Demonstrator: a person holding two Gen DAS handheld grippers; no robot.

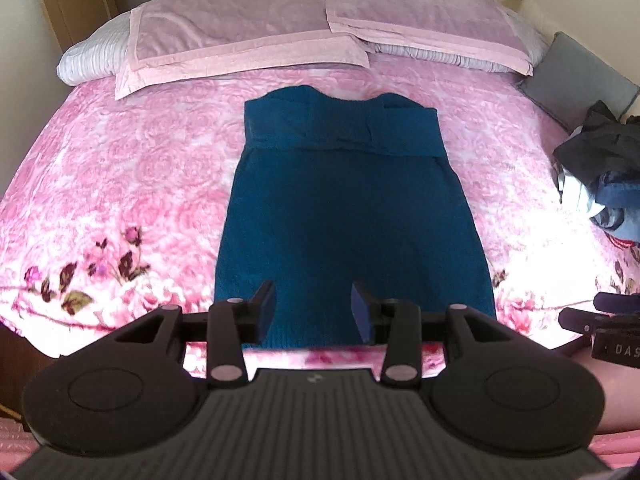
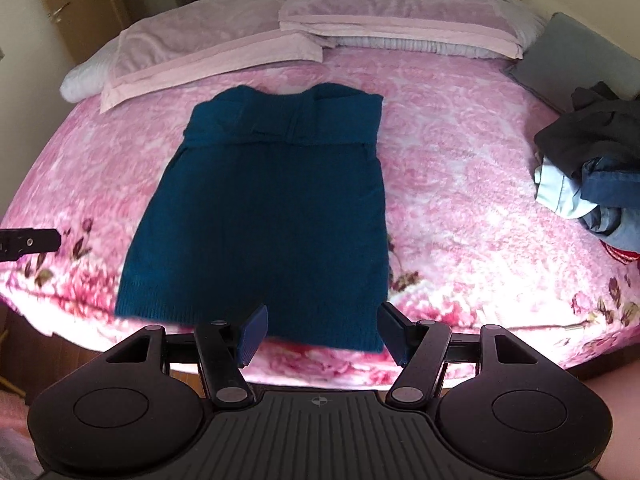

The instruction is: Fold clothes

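**Sweater laid flat, both grippers poised at its hem**

Sweater [image 1: 340,208], teal and knitted, lay flat in the middle of the pink floral bedspread [image 1: 120,168] in the left wrist view, its sleeves already folded across the chest near the pillows [image 1: 240,40]. The left gripper [image 1: 313,310] hung above the ribbed hem at the near edge of the bed, jaws apart and holding nothing. At the right edge of this view part of the other tool showed, and a pile of dark clothes [image 1: 600,176] sat well apart from the sweater.

In the right wrist view the sweater [image 2: 264,208] sat left of centre, its near right corner between the fingers of the right gripper [image 2: 322,330], which was likewise spread wide and empty (whether it touched the knit could not be told).

The step in hand appeared to be taking the hem to fold the body up toward the sleeves. To do it well, each gripper should probably pinch a corner of the hem through both layers, lift evenly, and carry the edge straight forward so the thick knit neither skews nor drags the folded sleeves loose.
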